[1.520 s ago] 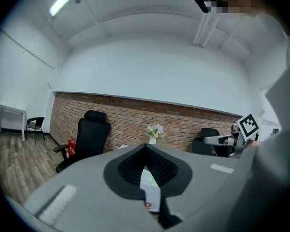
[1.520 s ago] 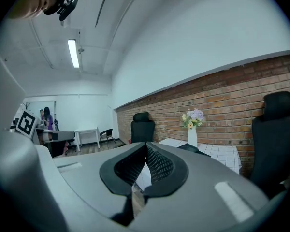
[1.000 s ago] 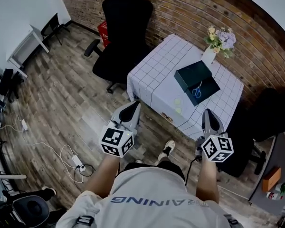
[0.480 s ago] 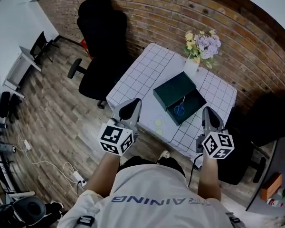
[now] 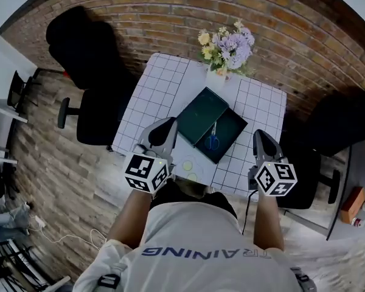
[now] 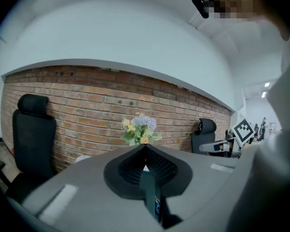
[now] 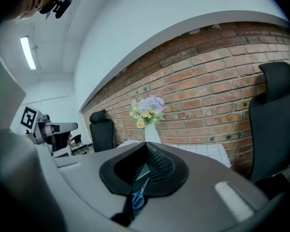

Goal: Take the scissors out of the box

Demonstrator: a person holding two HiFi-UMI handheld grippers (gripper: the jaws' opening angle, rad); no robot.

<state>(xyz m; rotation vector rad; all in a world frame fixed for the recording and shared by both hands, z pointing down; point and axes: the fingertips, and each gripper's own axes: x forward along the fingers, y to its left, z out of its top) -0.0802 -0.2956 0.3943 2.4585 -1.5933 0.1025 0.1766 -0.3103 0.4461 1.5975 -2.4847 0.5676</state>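
Observation:
An open dark green box sits on the white checked table, its lid lying against its left side. Blue-handled scissors lie inside the box. My left gripper hovers at the table's near edge, just left of the lid, shut and empty. My right gripper hangs to the right of the box, also shut and empty. Through the slit of the right gripper the scissors show; the left gripper view shows a strip of the box.
A vase of flowers stands at the table's far edge against the brick wall. Two pale round discs lie on the cloth near the front edge. Black office chairs stand left and right of the table.
The person has walked up to the table, so the box and scissors have drawn close. Both grippers now reach over the table's near edge on either side of the box, still shut.

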